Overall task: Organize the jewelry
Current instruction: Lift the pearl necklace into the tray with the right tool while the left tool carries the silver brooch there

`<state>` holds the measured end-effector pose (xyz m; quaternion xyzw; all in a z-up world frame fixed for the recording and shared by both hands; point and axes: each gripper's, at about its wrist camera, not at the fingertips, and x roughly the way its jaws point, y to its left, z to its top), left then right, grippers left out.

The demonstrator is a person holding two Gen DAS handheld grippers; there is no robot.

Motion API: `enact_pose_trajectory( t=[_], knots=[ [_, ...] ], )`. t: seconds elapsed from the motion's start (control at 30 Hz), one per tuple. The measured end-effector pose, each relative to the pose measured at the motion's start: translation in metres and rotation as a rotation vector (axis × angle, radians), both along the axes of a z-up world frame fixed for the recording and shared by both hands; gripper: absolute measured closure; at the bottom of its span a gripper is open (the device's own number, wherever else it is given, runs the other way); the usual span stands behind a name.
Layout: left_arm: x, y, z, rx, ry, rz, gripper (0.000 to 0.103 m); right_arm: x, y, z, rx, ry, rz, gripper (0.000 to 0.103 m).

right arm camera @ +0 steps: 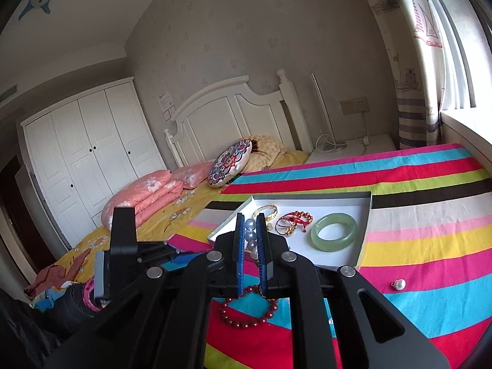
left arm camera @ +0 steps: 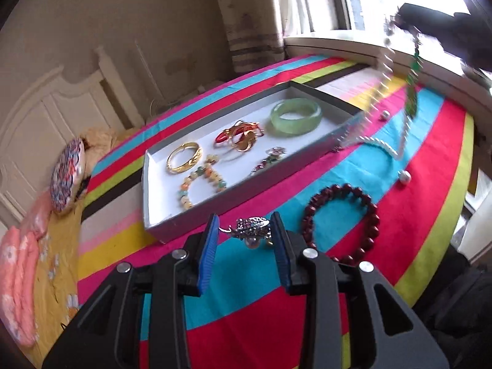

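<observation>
A grey tray [left arm camera: 160,233] on the striped bedspread holds a green jade bangle [left arm camera: 295,116], a gold bangle [left arm camera: 184,156], a red-and-gold piece [left arm camera: 240,136] and beaded bracelets. Just in front of the tray, my left gripper [left arm camera: 246,230] is shut on a sparkly rhinestone brooch [left arm camera: 250,227]. At the top right, my right gripper [left arm camera: 398,20] is shut on a pearl necklace [left arm camera: 373,140] that dangles blurred, its lower loop on the cloth. In the right wrist view, pearls [right arm camera: 250,235] sit between the blue pads of my right gripper [right arm camera: 249,218], above the tray [right arm camera: 366,215].
A dark red bead bracelet [left arm camera: 341,218] lies on the bedspread right of the left gripper, also seen under the right gripper [right arm camera: 246,318]. Two loose pearl earrings [left arm camera: 404,176] [left arm camera: 383,115] lie nearby. Pillows [right arm camera: 229,163] and a folded pink quilt [right arm camera: 144,196] are by the headboard.
</observation>
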<state>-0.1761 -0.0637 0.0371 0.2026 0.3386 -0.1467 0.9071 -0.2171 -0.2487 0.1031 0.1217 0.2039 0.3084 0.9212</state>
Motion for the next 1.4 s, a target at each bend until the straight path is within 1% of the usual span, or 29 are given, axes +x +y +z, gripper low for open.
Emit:
enact_pose_trajectory(
  t=[0.07,0.13,0.17,0.23,0.3,0.33,0.43,0.67,0.83,0.9,0.97,1.0,1.03,1.07,1.1,1.13,1.17,1.2,1.23,1.33,1.4],
  knots=[
    [0.007,0.005,-0.003,0.024,0.005,0.029,0.069,0.001,0.001,-0.003,0.002,0.008,-0.001,0.092],
    [0.011,0.003,-0.012,0.124,-0.002,0.051,0.069,0.002,0.001,-0.004,0.003,0.012,0.000,0.092],
    [0.011,0.003,-0.014,0.137,-0.013,0.046,0.069,0.002,0.000,-0.004,0.002,0.013,0.000,0.092],
    [0.012,0.007,-0.010,0.100,0.009,0.033,0.069,0.002,-0.001,-0.004,0.008,0.013,0.004,0.092],
    [0.012,0.012,-0.006,0.051,0.011,0.032,0.069,0.002,0.000,-0.004,0.002,0.011,0.003,0.092],
    [0.012,0.015,-0.001,0.010,0.009,0.032,0.069,0.002,0.000,-0.004,0.001,0.011,0.003,0.092],
    [0.009,0.017,0.012,-0.045,-0.013,0.035,0.069,0.003,0.002,0.002,-0.016,-0.001,0.003,0.092],
    [-0.005,0.010,0.044,-0.068,-0.082,0.005,0.069,0.004,0.007,0.031,-0.047,-0.078,-0.006,0.092],
    [-0.005,0.007,0.048,-0.070,-0.091,-0.005,0.069,0.002,0.011,0.048,-0.051,-0.127,-0.004,0.092],
    [-0.004,0.007,0.047,-0.075,-0.089,-0.003,0.069,0.003,0.014,0.050,-0.068,-0.129,-0.002,0.092],
    [-0.004,0.008,0.044,-0.083,-0.080,-0.004,0.069,0.011,0.018,0.041,-0.112,-0.079,0.002,0.091],
    [-0.004,0.009,0.042,-0.086,-0.077,-0.004,0.069,0.014,0.020,0.036,-0.129,-0.053,-0.001,0.089],
    [-0.005,0.009,0.040,-0.086,-0.072,-0.003,0.069,0.020,0.021,0.024,-0.151,0.003,0.003,0.084],
    [-0.005,0.011,0.038,-0.086,-0.068,-0.002,0.069,0.025,0.022,0.011,-0.170,0.062,0.003,0.072],
    [-0.005,0.012,0.036,-0.086,-0.063,-0.001,0.069,0.028,0.022,0.001,-0.179,0.096,-0.002,0.042],
    [-0.005,0.013,0.035,-0.088,-0.059,-0.001,0.069,0.032,0.022,-0.018,-0.182,0.157,-0.012,0.027],
    [-0.005,0.014,0.033,-0.090,-0.053,0.000,0.069,0.034,0.022,-0.030,-0.177,0.199,-0.002,0.029],
    [-0.005,0.015,0.031,-0.093,-0.048,0.002,0.069,0.036,0.025,-0.045,-0.180,0.249,0.018,0.040],
    [-0.005,0.016,0.028,-0.095,-0.044,0.004,0.069,0.039,0.027,-0.056,-0.174,0.286,0.020,0.049],
    [-0.004,0.017,0.023,-0.107,-0.036,0.008,0.069,0.050,0.031,-0.081,-0.111,0.399,0.031,0.053],
    [-0.004,0.019,0.021,-0.117,-0.033,0.010,0.069,0.054,0.042,-0.091,-0.117,0.444,0.050,0.053]
  ],
)
